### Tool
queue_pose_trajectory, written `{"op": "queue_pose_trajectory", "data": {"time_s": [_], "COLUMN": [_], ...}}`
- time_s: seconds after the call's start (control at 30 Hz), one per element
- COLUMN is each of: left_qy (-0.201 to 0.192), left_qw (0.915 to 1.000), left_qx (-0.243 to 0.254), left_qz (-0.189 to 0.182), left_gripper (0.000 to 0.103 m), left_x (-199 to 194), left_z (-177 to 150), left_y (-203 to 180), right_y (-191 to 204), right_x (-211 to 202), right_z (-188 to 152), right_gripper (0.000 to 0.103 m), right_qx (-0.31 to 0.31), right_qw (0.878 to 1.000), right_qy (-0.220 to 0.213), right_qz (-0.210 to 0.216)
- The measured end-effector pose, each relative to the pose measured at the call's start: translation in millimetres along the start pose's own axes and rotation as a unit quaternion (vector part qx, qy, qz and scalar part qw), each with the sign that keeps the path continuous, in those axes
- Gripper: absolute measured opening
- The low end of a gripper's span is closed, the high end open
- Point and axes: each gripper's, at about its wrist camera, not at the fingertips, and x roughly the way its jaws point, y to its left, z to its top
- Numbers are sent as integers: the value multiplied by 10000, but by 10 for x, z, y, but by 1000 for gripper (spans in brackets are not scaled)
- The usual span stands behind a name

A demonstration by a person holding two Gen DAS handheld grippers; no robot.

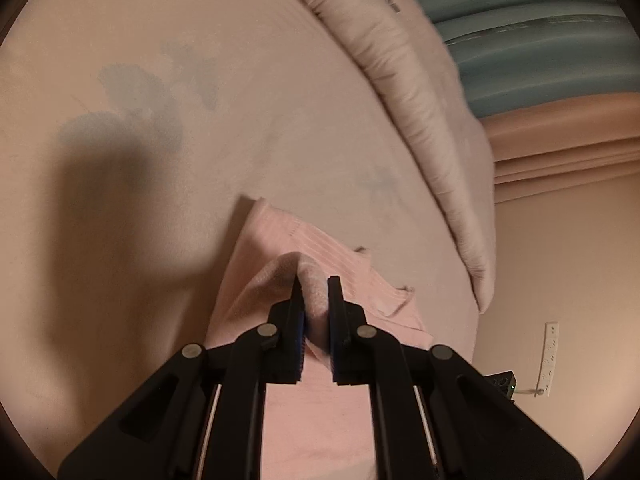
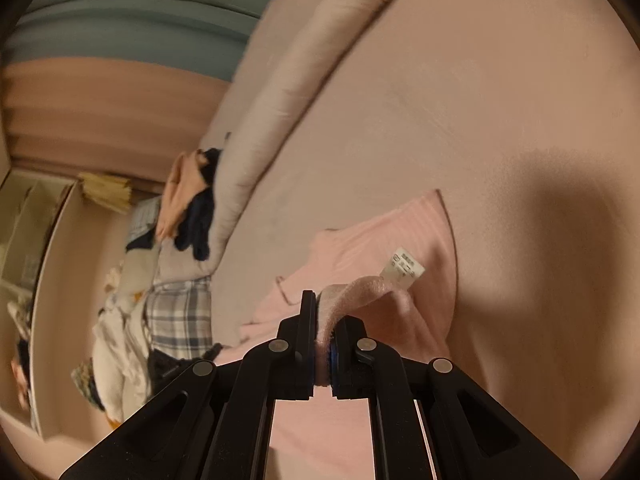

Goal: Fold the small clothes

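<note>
A small pink ribbed garment (image 1: 320, 248) lies on the pinkish bed sheet (image 1: 200, 120). My left gripper (image 1: 316, 284) is shut on a bunched fold of its fabric, and the cloth hangs down beneath the black fingers. In the right wrist view the same pink garment (image 2: 400, 232) spreads ahead with a white care label (image 2: 406, 268) showing. My right gripper (image 2: 326, 304) is shut on another pinched edge of it, which curls over to the right of the fingertips.
A rolled beige duvet (image 1: 420, 112) runs along the bed's far side. A heap of other clothes (image 2: 176, 248), plaid, white and dark, lies beyond the duvet (image 2: 280, 92). A wall socket (image 1: 550, 356) is at the right.
</note>
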Motion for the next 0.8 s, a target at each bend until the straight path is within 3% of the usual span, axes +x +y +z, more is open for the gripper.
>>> {"op": "queue_pose_trajectory", "data": {"time_s": [0.13, 0.2, 0.3, 0.37, 0.4, 0.43, 0.5, 0.67, 0.8], "left_qy": [211, 273, 260, 139, 73, 3, -24, 19, -98], "left_qw": [9988, 9969, 9944, 9933, 9931, 9930, 9931, 9980, 9997], "left_qx": [-417, -719, -1028, -1144, -1167, -1183, -1172, -632, 223], "left_qz": [149, 180, 24, -96, -99, -53, -44, -3, 103], "left_gripper": [11, 16, 30, 42, 47, 47, 47, 47, 47], "left_x": [160, 209, 214, 170, 144, 115, 96, 16, -279], "left_z": [166, 224, 325, 388, 415, 441, 468, 376, 95], "left_y": [65, 129, 163, 155, 160, 168, 159, 114, 72], "right_y": [-102, -234, -434, -513, -550, -565, -596, -480, -200], "right_x": [95, 133, 142, 128, 99, 66, -28, -123, -257], "right_z": [117, 152, 171, 183, 187, 200, 228, 224, 32], "right_gripper": [7, 7, 9, 20, 31, 41, 47, 47, 47], "right_qx": [503, 1043, 1700, 2022, 2190, 2288, 2424, 1932, 589], "right_qw": [9987, 9944, 9853, 9793, 9756, 9731, 9692, 9802, 9978], "right_qy": [84, 125, 63, -25, -119, -214, -415, -432, -242], "right_qz": [-76, -149, -155, -20, 99, 171, 156, 13, -169]}}
